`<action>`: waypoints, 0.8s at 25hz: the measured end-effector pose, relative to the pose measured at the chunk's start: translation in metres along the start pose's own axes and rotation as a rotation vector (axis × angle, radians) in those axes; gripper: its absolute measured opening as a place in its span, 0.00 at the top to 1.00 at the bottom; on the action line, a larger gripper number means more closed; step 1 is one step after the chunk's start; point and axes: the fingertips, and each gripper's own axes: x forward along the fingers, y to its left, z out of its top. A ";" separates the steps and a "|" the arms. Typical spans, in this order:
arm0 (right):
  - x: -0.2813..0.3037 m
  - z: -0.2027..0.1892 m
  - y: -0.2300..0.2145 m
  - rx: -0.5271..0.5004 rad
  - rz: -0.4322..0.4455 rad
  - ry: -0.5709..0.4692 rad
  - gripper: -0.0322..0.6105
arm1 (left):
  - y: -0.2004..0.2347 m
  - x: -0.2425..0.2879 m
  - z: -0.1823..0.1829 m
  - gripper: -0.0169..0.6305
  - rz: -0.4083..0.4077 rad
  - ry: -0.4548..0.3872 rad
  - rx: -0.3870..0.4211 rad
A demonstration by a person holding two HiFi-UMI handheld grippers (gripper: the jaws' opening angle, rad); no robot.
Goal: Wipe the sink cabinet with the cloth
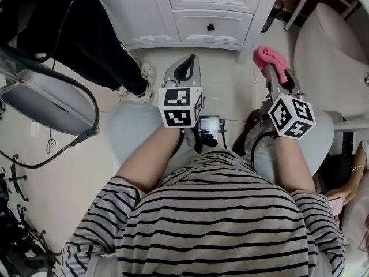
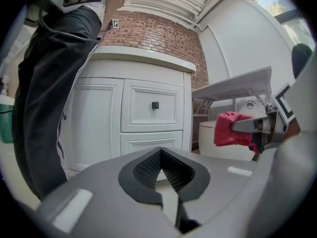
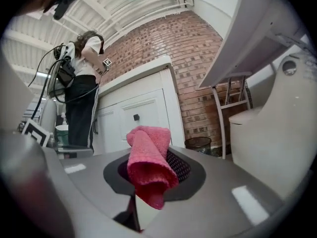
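Right gripper (image 1: 281,81) fingers pinch nubby pink cloth (image 3: 148,165); left gripper (image 2: 161,172) fingers (ribbed, black) closed, empty.

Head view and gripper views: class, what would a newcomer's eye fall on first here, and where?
The bright pink cloth, clamped in the jaws of the right gripper, stands out against the pale floor. Straight ahead stands the white sink cabinet with small dark drawer knobs. The left gripper points at it, jaws together and empty.
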 end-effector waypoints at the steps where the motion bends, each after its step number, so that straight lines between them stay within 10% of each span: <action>1: -0.004 -0.006 -0.004 0.007 -0.015 0.003 0.81 | -0.003 -0.003 0.003 0.98 -0.001 -0.009 0.015; 20: -0.002 -0.016 0.030 -0.047 -0.019 0.010 0.81 | -0.036 -0.033 0.021 0.98 -0.033 -0.044 -0.010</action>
